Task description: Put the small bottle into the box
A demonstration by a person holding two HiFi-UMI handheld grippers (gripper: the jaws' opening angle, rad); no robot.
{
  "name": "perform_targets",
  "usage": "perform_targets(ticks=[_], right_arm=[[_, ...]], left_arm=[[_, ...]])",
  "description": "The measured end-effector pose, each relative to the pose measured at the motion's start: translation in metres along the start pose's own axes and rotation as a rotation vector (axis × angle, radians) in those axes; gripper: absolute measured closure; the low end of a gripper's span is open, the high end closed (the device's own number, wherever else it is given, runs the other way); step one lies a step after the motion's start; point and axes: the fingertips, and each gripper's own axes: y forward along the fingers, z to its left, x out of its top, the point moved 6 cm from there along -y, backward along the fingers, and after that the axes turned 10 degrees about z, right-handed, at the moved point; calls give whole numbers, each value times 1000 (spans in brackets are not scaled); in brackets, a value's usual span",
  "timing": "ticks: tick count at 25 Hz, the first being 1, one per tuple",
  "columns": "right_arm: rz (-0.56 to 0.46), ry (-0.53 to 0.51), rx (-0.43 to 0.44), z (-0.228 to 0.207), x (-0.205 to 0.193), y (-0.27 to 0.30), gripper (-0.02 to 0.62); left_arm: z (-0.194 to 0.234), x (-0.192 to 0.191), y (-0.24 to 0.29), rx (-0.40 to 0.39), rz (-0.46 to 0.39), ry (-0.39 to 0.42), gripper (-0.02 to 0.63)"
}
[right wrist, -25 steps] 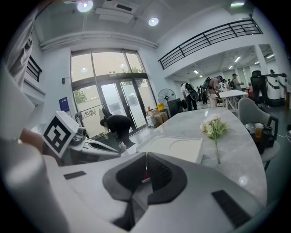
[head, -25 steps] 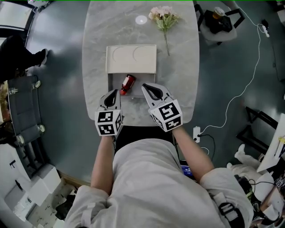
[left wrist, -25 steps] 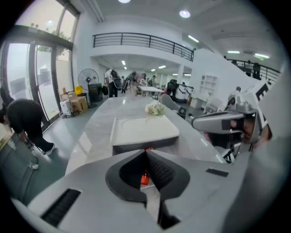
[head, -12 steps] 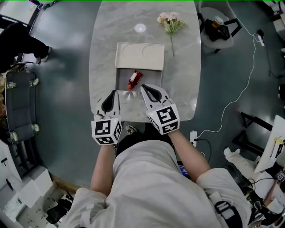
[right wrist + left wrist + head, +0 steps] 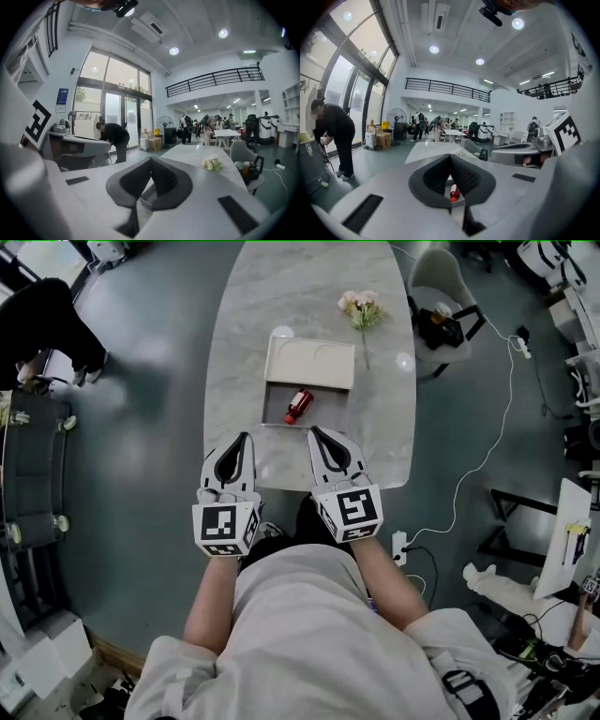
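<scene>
A small red bottle (image 5: 299,406) lies on its side in the open box (image 5: 328,415), whose cream lid (image 5: 310,363) stands folded back on the marble table (image 5: 244,343). Both grippers hover above the table's near end, short of the box. My left gripper (image 5: 246,436) is shut with nothing between its fingers, and so is my right gripper (image 5: 314,430). In the left gripper view the bottle (image 5: 453,194) shows below the closed left gripper (image 5: 450,157). In the right gripper view a corner of the box (image 5: 146,200) shows under the closed right gripper (image 5: 151,160).
A bunch of pale flowers (image 5: 362,306) lies on the table right of the box. A chair with a bag (image 5: 439,317) stands past the table's right edge. A person in black (image 5: 52,320) bends over at the far left. A cable and power strip (image 5: 397,545) lie on the floor.
Both grippers have risen and drawn back from the box toward me, staying shut. The bottle lies where it was in the box. The table looks smaller and farther below.
</scene>
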Motion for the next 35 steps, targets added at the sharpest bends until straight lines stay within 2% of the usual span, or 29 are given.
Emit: perform_targets(ticks=[6,9,12,17,21,29,35], right_arm=[[-125,-44,-152,14,32,-57,570],[-169,-102,-204,18,52,-79,569],[-257,-172,-248,14,74,-94,569],[-327,-177,-258,2,93,-105,569],[-347,-168,-241,-5,107,-111,570],[-349,-175,-245,-20,110,-123,570],[-295,-135,-239,-34,96,-128,570]], left_arm=[[-6,30,-47,-36,-128,41,584],[-13,44,-61,-58,-174,45,584],[-21,61,-63,-70,-229,54,584],[-29,83,-58,-66,-283,101,584],[-33,99,-61,-55,-308,93,584],[-46,108,-55,-53,-310,78,584],[-56,104,-51,-47,-305,89,584]])
